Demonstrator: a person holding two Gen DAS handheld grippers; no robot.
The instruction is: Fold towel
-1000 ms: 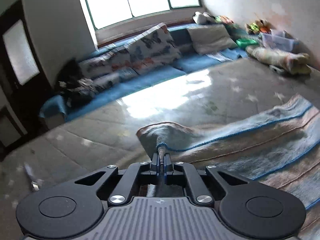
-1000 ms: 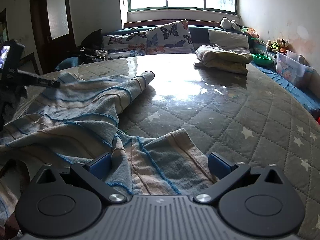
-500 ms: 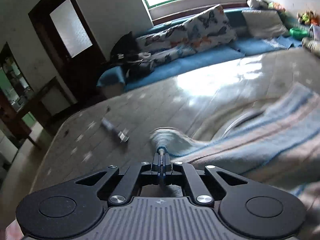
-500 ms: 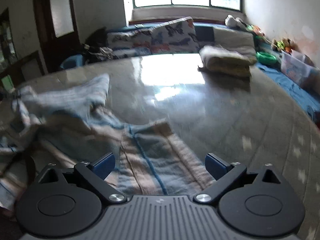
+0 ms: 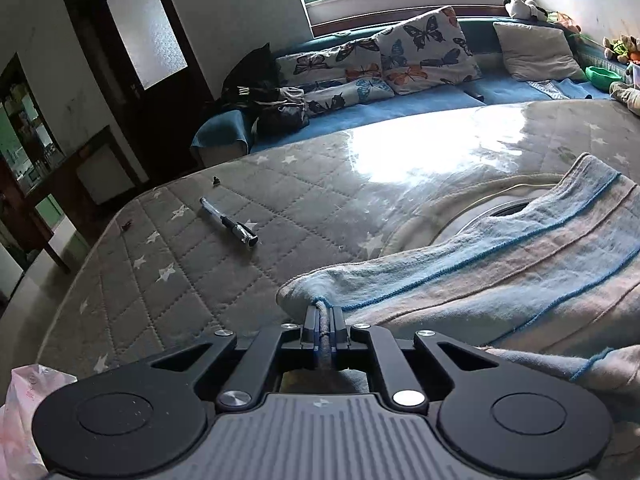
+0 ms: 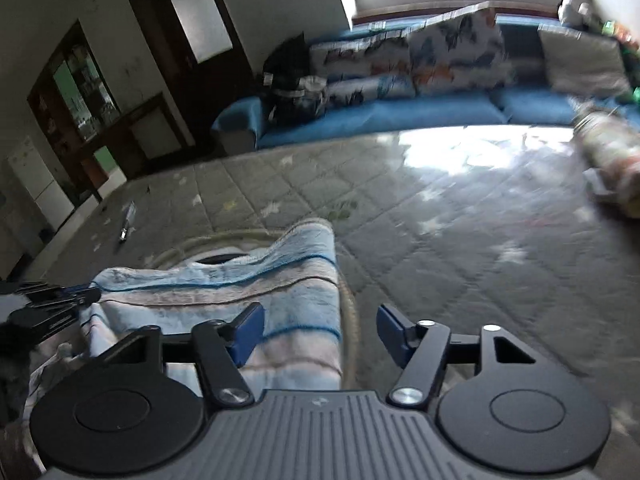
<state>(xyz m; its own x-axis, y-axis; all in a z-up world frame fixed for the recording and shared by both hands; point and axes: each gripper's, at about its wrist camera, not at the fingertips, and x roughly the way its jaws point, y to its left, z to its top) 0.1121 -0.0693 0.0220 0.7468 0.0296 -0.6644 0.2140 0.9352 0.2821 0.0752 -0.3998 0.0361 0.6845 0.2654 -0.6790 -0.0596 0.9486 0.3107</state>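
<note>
Left black two-finger gripper (image 5: 323, 322) is clamped on a corner of the soft blue-and-beige striped terry towel (image 5: 500, 280), which lies draped across the grey star-quilted mattress (image 5: 240, 220).

Right black gripper with blue pads (image 6: 320, 332) is held agape, empty, over the towel's edge at 6 o'clock; the limp, light cloth is judged likely to sag, so the free corner should be pinched.

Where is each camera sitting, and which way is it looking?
Left wrist: rides on the left gripper, looking forward over the quilted mattress toward the door and butterfly pillows; the gripper shows, shut on the striped towel, with a pen beyond.
Right wrist: rides on the right gripper, facing the same sofa and window; the gripper shows, open above the towel, and the left gripper shows at the left edge.
Both share the towel, mattress, pen, pillows and door.
</note>
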